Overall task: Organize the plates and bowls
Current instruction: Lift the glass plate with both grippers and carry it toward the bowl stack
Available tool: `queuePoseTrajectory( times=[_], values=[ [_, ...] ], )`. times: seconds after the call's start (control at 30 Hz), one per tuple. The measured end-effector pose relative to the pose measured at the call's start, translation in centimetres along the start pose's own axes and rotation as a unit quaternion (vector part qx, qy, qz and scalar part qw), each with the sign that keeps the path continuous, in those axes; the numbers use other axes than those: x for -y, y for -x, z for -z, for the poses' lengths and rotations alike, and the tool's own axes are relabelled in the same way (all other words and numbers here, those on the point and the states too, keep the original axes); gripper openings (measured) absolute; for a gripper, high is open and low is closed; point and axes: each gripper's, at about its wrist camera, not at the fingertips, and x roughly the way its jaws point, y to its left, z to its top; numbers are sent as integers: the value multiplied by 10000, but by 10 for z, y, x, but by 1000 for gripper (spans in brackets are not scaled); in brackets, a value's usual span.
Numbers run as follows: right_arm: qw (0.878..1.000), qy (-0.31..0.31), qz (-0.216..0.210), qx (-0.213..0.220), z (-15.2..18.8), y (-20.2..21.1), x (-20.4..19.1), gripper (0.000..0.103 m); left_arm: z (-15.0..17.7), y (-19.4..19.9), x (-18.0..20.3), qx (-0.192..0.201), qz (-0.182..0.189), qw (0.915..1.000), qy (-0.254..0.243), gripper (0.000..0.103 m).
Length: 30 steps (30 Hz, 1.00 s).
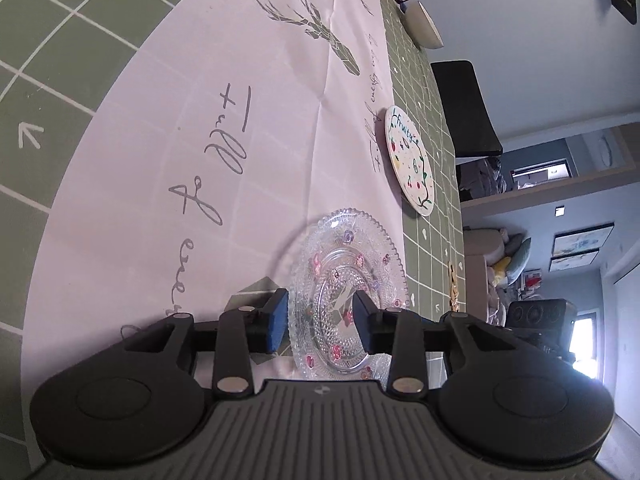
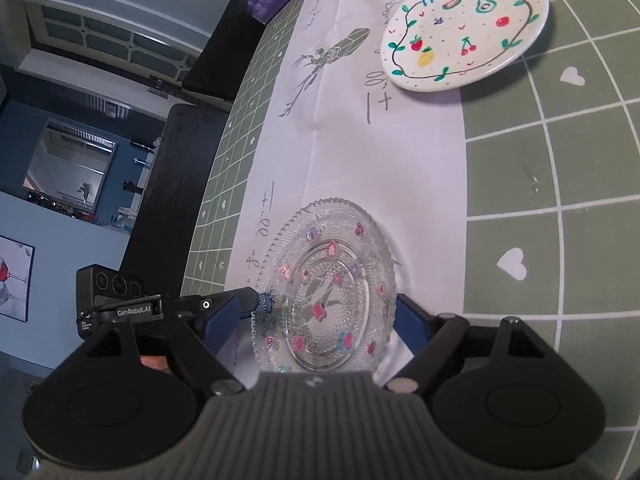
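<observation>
Left wrist view is showing the desk (image 1: 80,40) stretching away, covered by a green gridded mat with white hearts and arrows. Lying over the mat is a white runner (image 1: 248,128) printed with grey script and a leafy sprig. A black chair back (image 1: 466,108) is standing beyond the far edge of the desk.

On the runner, right in front of both cameras, a clear glass plate (image 1: 346,300) with a beaded rim and small coloured flower decals is sitting flat. Farther along, a white ceramic plate (image 1: 409,160) lettered "Fruity" and painted with fruit is lying partly on the runner and partly on the mat, well apart from the glass plate. A pale bowl (image 1: 424,26) is sitting farther off near the desk edge.

The left gripper (image 1: 320,320) is reaching over the near side of the glass plate with its jaws partly apart; one blue pad is sitting outside the rim and the other over the plate's inside, and whether they are pinching it cannot be told.

In the right wrist view the right gripper (image 2: 320,316) is holding its jaws spread wide, straddling the glass plate (image 2: 328,292) with a finger on either side, gripping nothing. The left gripper's blue pad is showing at the plate's rim there. The "Fruity" plate (image 2: 466,26) is lying ahead.
</observation>
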Motion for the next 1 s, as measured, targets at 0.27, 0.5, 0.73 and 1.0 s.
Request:
queuePoseTrajectory(
  times=[0.27,0.5,0.73,1.0],
  values=[
    [9946,76,1005,250,1,7,-1,10,14,-2,20,384,-751,9955,-434,8],
    [9943,46,1027,289,2,8,2,11,13,0,23,382,-852,9947,-442,8],
    [9930,-144,1129,311,4,9,0,11,4,-5,29,127,-859,9937,-715,8],
    [9914,-746,1023,328,25,23,12,11,1,-8,38,-126,-738,9943,-762,8]
  ],
)
